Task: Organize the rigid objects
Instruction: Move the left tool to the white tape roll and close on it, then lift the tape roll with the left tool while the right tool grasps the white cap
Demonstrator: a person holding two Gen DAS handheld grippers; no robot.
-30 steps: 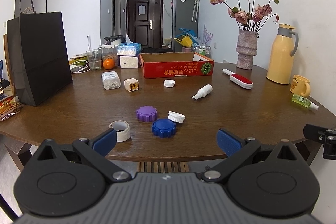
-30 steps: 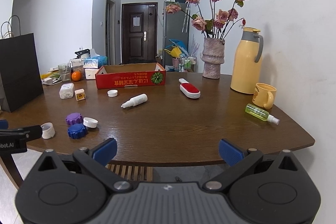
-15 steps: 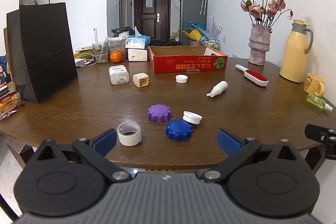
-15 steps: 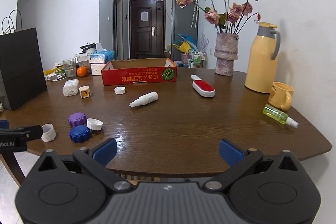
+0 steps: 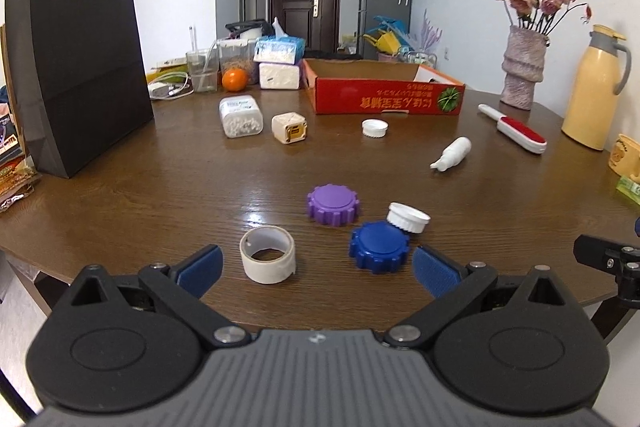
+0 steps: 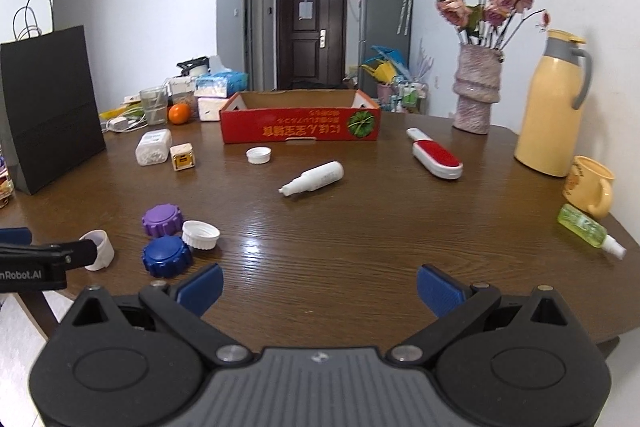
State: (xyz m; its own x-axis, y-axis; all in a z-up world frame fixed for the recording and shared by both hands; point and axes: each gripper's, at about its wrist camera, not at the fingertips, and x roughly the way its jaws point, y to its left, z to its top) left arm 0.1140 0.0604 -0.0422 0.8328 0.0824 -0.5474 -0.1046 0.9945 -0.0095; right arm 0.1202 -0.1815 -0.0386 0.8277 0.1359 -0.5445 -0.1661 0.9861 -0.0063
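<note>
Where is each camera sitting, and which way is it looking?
Left wrist: rides on the left gripper at the table's near edge, looking across at the tape roll and blue cap; its own open fingers show, plus a bit of the other gripper at right.
Right wrist: rides on the right gripper, further right, facing the white bottle; its open fingers show.
Both see the red box.
</note>
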